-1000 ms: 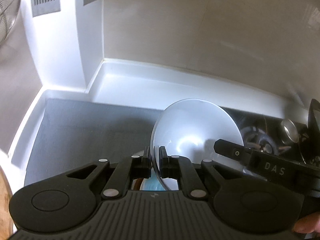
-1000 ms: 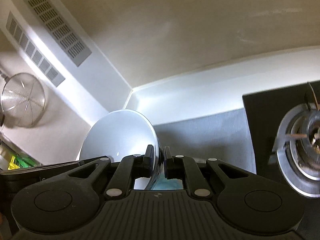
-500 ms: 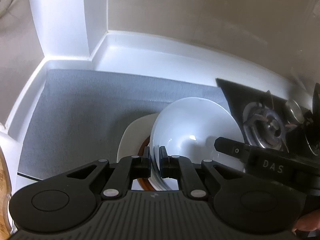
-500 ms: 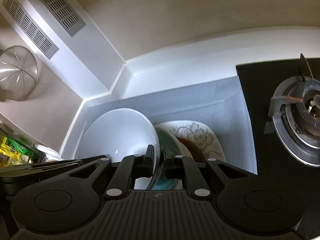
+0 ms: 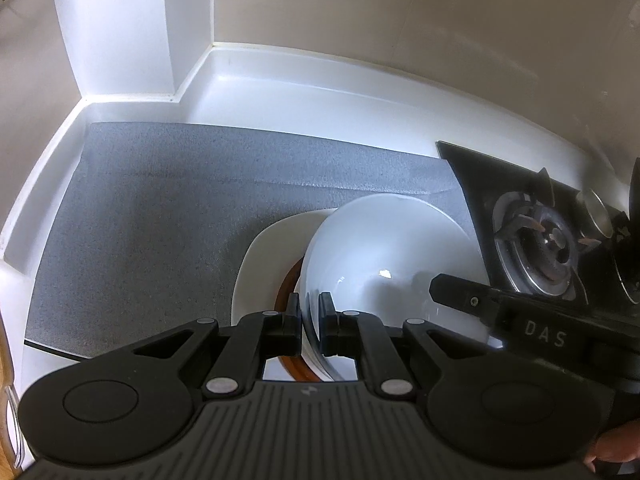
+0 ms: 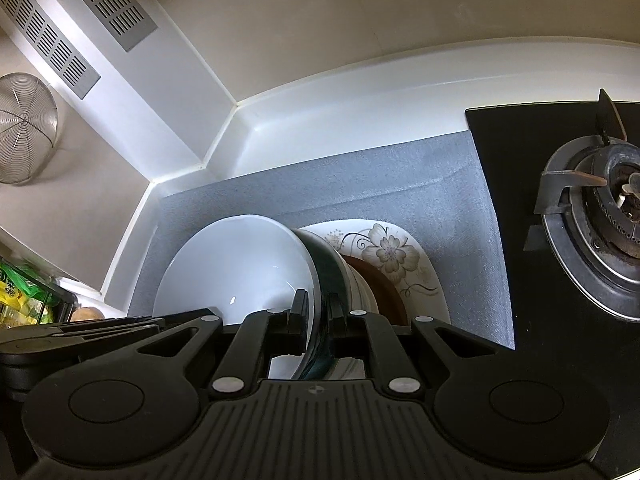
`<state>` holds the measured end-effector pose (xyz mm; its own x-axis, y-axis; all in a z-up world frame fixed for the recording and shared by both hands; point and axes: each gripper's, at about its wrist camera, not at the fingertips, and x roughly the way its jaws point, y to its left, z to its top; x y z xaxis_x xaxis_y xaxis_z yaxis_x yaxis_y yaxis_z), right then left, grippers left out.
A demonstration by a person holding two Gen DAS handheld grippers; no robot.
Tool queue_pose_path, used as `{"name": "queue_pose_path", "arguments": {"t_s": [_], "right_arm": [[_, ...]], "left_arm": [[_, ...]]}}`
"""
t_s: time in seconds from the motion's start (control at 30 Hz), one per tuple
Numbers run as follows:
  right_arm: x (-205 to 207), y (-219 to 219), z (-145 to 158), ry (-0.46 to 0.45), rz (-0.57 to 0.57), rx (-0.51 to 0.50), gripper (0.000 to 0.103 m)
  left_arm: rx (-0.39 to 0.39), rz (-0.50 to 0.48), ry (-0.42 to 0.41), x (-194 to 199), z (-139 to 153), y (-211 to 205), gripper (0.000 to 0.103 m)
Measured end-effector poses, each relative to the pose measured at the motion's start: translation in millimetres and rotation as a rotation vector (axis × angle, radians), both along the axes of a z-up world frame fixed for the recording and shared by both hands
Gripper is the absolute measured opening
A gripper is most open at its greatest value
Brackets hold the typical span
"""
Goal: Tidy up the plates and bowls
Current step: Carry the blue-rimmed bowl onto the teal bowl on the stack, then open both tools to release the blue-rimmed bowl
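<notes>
Left claw (image 5: 310, 322) nearly closed, clenched on the rim of the white bowl (image 5: 384, 264); rim sits in the narrow gap between its fingers. Right claw (image 6: 318, 322) same: narrow gap, pinching the opposite rim of that white bowl (image 6: 240, 268), one finger inside, one outside against the dark green outer wall

Bowl is tilted, held from both sides, sitting on/over a stack on the grey mat (image 5: 160, 208). Can't tell if it's fully resting on the stack or still carried

Under the bowl: a brown dish (image 6: 380, 284), edge only, and below that a white floral plate (image 6: 400, 256) flat on the mat. Left view shows the plate (image 5: 264, 264) plain white, sticking out left of the bowl

Right of the bowl: black stove (image 6: 520, 184) with gas burner (image 6: 600, 216), its edge touching the mat. Right claw's body crosses the left view in front of the burner (image 5: 540, 240)

Behind the bowl: white table (image 5: 320, 96) rim and wall corner. Far left of it, a wire strainer (image 6: 24, 144) on the wall
</notes>
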<state>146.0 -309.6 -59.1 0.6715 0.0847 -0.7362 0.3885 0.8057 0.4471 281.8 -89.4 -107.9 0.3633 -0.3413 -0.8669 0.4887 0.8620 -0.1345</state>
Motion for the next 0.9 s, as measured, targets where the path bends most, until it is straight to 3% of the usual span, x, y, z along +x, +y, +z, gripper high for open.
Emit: {"name": "queue_pose_path", "arguments": {"t_s": [0.43, 0.9], "right_arm": [[-1.3, 3.3, 8.6, 0.006, 0.015, -0.052, 0.01], [-2.9, 1.5, 10.2, 0.009, 0.0, -0.043, 0.011]], "left_arm": [[0.0, 0.006, 0.003, 0.0, -2.3, -2.6, 0.008], [0.019, -0.002, 0.027, -2.9, -10.6, -9.2, 0.011]]}}
